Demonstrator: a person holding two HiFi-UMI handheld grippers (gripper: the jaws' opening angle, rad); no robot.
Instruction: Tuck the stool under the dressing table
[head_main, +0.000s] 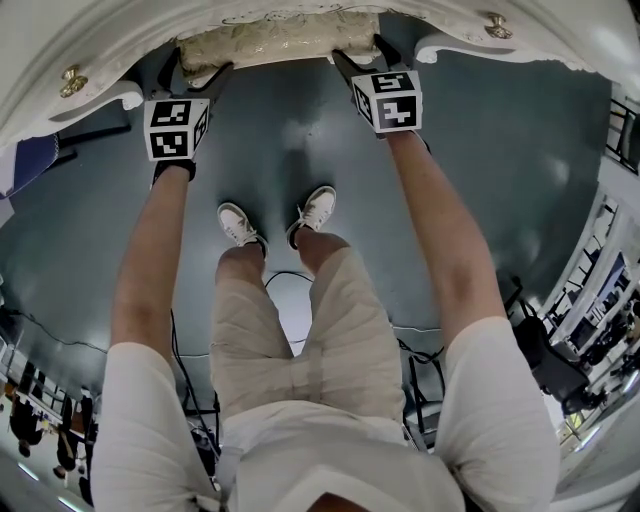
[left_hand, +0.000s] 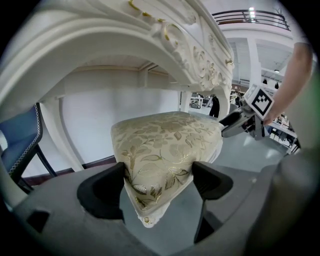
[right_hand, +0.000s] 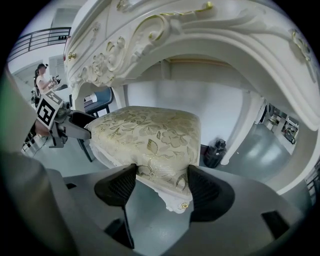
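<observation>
The stool (head_main: 270, 42) has a cream and gold floral cushion and a white carved frame. It sits mostly beneath the white dressing table (head_main: 90, 60), only its near edge showing in the head view. My left gripper (head_main: 195, 85) is shut on the stool's near left corner (left_hand: 157, 177). My right gripper (head_main: 350, 70) is shut on the near right corner (right_hand: 162, 170). In both gripper views the ornate table apron (right_hand: 150, 35) arches over the cushion (left_hand: 167, 137). The stool's legs are hidden.
A blue chair (left_hand: 20, 145) stands left of the dressing table, by its white leg (left_hand: 62, 135). A dark bottle (right_hand: 214, 152) stands on the grey floor by the far right table leg (right_hand: 245, 125). The person's white shoes (head_main: 280, 220) are just behind the stool. Cables (head_main: 290, 280) lie on the floor.
</observation>
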